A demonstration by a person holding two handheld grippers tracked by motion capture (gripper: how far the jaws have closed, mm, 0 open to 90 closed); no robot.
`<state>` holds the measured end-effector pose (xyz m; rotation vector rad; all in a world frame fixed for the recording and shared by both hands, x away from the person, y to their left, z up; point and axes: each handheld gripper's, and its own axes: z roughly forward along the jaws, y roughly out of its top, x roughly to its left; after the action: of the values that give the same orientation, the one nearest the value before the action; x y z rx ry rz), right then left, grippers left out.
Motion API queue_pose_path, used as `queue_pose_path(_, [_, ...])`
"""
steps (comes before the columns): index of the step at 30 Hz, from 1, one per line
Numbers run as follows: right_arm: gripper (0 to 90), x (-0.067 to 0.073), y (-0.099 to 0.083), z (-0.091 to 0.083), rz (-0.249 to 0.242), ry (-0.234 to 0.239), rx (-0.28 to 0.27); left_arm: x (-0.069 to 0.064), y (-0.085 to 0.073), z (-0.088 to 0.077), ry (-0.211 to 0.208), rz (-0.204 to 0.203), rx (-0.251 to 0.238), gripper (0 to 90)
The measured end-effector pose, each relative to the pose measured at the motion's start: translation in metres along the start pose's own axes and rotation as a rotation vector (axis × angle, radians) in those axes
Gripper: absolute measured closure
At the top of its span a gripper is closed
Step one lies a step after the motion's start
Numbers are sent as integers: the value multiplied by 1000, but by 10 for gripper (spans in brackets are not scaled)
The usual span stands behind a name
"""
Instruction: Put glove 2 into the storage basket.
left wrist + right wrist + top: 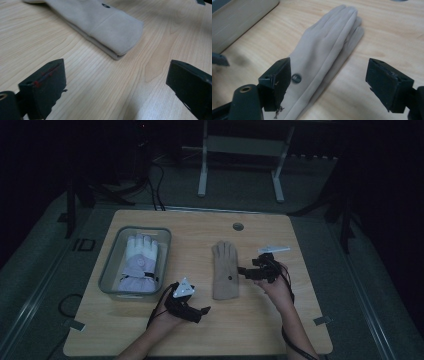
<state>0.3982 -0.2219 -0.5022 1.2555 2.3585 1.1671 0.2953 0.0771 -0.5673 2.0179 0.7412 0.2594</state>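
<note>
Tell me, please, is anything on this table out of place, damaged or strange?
Mostly tidy. One beige glove lies flat on the table, outside the grey bin that holds a white glove. In the right gripper view, the pad of one of the fingers looks frayed at its lower edge, with loose bits hanging. Nothing is spilled.

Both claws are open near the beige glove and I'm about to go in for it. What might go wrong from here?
The beige glove lies flat on the table, so the right claw may pinch only its top layer or scrape the wood. The left claw points at the glove's cuff end, so both claws may crowd each other. The bin already holds a white glove, so the beige one may snag on the rim.
</note>
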Motion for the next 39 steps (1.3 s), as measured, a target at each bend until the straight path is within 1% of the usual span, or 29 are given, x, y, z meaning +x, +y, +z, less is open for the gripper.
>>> queue_pose_path(1, [220,0,3,2,-5,5,5,-1,2,2,-3,17,7,38])
queue_pose_path(3, [225,-1,8,6,-12,3,7,-2,7,6,-18,35,13,38])
queue_pose_path(4, [234,-1,12,9,-8,15,11,-2,10,7,-25,46,19,38])
queue_pose_path(5, [234,-1,15,12,-7,18,5,-3,13,10,-30,56,25,38])
queue_pose_path(7, [236,-2,20,17,2,27,2,-3,18,13,-40,64,33,40])
queue_pose_path(9, [238,-3,25,22,11,20,5,-3,23,16,-46,81,36,64])
queue_pose_path(10, [237,-3,27,25,18,28,12,-2,25,18,-53,84,41,64])
queue_pose_path(11, [238,-4,28,29,28,29,16,-1,26,20,-59,78,43,64])
queue_pose_path(12, [238,-5,30,32,36,27,23,-2,28,22,-62,84,42,64])
queue_pose_path(14, [237,-6,32,38,46,31,26,-3,32,26,-56,110,48,64])
queue_pose_path(16, [237,-7,33,43,54,27,32,-5,36,30,-65,131,56,64])
queue_pose_path(17, [237,-7,35,48,61,28,35,-6,38,33,-75,136,63,65])
queue_pose_path(18, [237,-7,36,51,59,20,39,-7,39,35,-88,137,63,85])
queue_pose_path(19, [237,-7,37,55,58,22,48,-8,40,38,-80,150,72,118])
queue_pose_path(20, [237,-7,38,59,62,24,52,-9,41,40,-70,168,81,129])
queue_pose_path(23, [236,-7,39,68,64,11,63,-9,44,46,-67,182,96,145])
queue_pose_path(25, [236,-8,38,75,72,-15,73,-9,47,50,-55,204,105,149])
queue_pose_path(26, [237,-9,37,78,73,-19,79,-8,48,51,-58,219,111,155])
queue_pose_path(27, [235,-11,35,81,80,-20,88,-8,49,53,-58,217,110,155])
queue_pose_path(29, [232,-13,33,85,88,-44,111,-7,51,56,-58,236,137,178])
queue_pose_path(30, [233,-15,32,88,96,-42,119,-6,51,58,-51,242,150,180])
queue_pose_path(31, [235,-16,31,90,113,-34,129,-5,51,59,-53,246,164,180])
queue_pose_path(32, [243,-17,30,92,118,-33,138,-5,51,61,-58,241,169,180])
queue_pose_path(34, [291,-18,28,94,134,-17,148,-6,51,63,-64,246,203,190])
queue_pose_path(35, [320,-18,27,95,138,-11,149,-8,51,65,-53,252,215,207])
queue_pose_path(36, [371,-19,26,95,139,0,150,-9,50,67,-47,259,230,209])
queue_pose_path(37, [400,-19,26,95,140,13,152,-9,50,68,-50,262,235,213])
queue_pose_path(38, [452,-19,26,95,142,17,154,-10,49,70,-41,262,236,215])
queue_pose_path(39, [512,-18,26,95,149,33,163,-9,50,70,-26,266,240,243])
